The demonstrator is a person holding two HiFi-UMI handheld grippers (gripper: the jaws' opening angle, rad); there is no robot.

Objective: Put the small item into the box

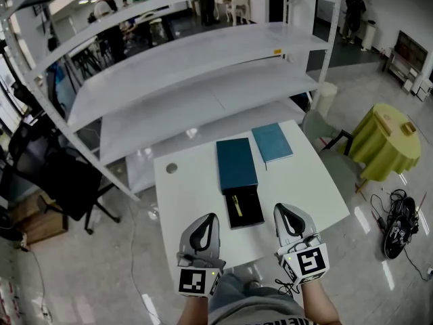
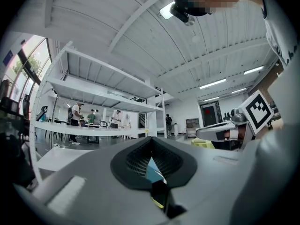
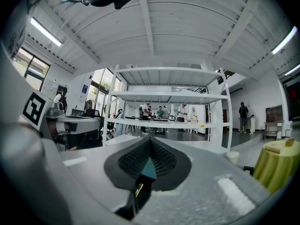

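White table (image 1: pixel 196 202) fills space before us. Open box on it: teal lid (image 1: pixel 236 162) lies flat, touching far edge of black base (image 1: pixel 250 217). Second teal case (image 1: pixel 272 142) just beside lid, to its right. Left gripper (image 1: pixel 212 217) and right gripper (image 1: pixel 279 210) flank base, each with jaws pressed together, nothing between. Small gold item (image 1: pixel 237 205) lies inside black base. Risk, as we judge it: clenched jaws nudging light box could slide it or jolt item from its seat.

One white table (image 1: pixel 183 202) holds one open box (image 1: pixel 236 164), one gold item (image 1: pixel 237 205), one flat teal piece (image 1: pixel 272 142).
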